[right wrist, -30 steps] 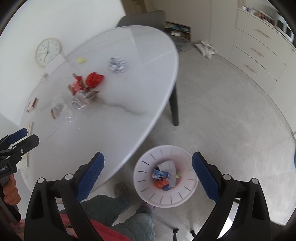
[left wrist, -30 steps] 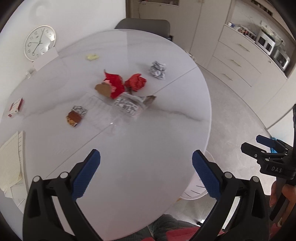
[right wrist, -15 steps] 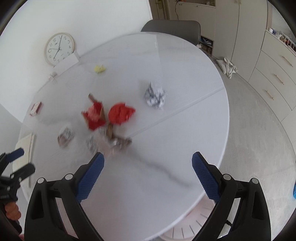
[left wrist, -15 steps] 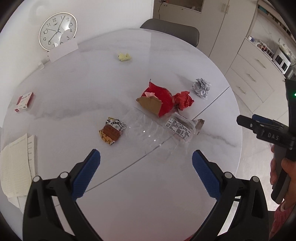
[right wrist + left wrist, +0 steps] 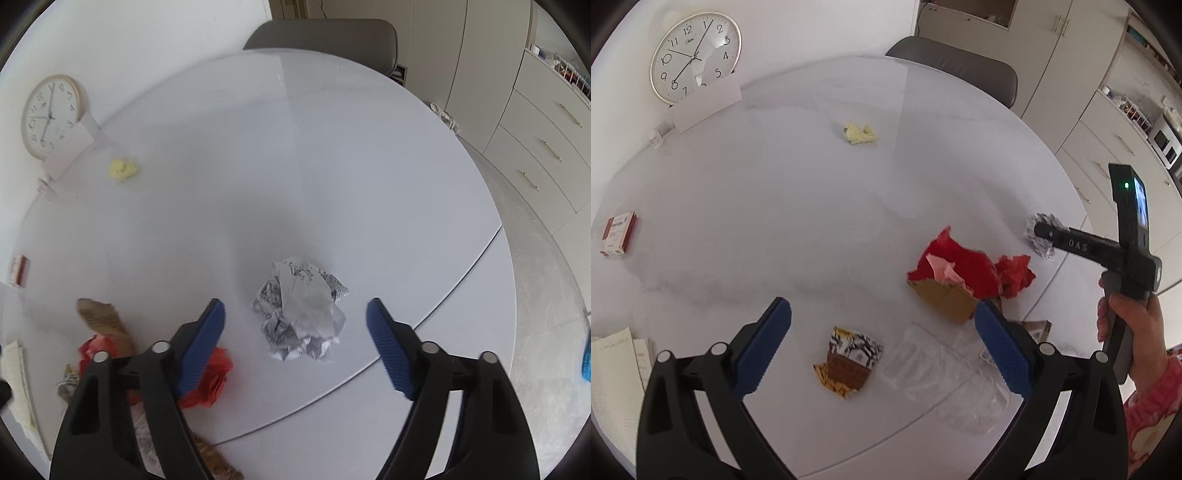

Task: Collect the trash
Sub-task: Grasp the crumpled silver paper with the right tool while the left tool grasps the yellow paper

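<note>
My left gripper [image 5: 882, 347] is open, with a brown-and-yellow snack wrapper [image 5: 847, 363] lying between its fingers on the white table [image 5: 775, 206]. Beside it lie clear crumpled plastic [image 5: 942, 373], a torn red-and-cardboard pack [image 5: 951, 280] and a red paper ball [image 5: 1015, 275]. My right gripper [image 5: 295, 339] is open, its fingers either side of a crumpled newspaper ball [image 5: 301, 314]. That gripper also shows in the left wrist view [image 5: 1043, 232], in front of the newspaper ball [image 5: 1039, 236]. A yellow paper scrap [image 5: 858, 133] lies farther back.
A wall clock [image 5: 696, 55] and a white card [image 5: 705, 103] stand at the table's back. A small red box [image 5: 618, 232] and papers [image 5: 617, 373] lie at the left. A grey chair [image 5: 325, 35] stands behind the table; cabinets [image 5: 546, 140] are at the right.
Both grippers moved from the table's edge and the bin to over the trash. The left now brackets the snack wrapper; the right brackets the newspaper ball. Both stayed open.
</note>
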`<state>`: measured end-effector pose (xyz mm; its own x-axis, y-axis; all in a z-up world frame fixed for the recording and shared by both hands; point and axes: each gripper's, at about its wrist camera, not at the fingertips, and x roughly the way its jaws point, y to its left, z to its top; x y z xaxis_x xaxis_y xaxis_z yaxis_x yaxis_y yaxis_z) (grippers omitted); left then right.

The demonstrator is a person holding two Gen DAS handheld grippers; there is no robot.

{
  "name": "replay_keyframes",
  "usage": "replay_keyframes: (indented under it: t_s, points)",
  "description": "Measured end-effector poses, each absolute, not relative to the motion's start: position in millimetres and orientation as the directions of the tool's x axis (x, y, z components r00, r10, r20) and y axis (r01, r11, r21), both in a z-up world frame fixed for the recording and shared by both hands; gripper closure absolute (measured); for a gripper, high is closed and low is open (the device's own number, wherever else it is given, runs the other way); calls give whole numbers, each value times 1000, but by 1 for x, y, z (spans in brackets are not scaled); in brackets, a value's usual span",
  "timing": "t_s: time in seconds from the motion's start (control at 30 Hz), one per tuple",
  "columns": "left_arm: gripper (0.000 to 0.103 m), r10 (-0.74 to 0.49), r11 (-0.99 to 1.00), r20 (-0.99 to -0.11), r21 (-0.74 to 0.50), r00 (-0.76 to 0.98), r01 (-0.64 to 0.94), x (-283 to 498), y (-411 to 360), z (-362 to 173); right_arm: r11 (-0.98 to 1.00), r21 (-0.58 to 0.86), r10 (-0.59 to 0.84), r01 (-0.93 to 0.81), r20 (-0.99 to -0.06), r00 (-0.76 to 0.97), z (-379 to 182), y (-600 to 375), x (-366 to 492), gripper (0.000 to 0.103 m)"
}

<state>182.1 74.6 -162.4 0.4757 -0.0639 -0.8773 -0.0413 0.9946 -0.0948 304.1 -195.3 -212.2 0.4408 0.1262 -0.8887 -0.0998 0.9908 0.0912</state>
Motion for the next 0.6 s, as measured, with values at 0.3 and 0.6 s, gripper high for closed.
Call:
replay_keyframes:
  t_s: [0.3,0.6]
  points:
    - [8,-57,988,-851,-122,522,-92,300,99,-173,994,75,104,-82,-893,438,-211,-194,301,65]
    - [19,-18,987,-856,-98,517,-128,416,99,-224,988,150,154,-46,-870,469,-181,-215,277,65]
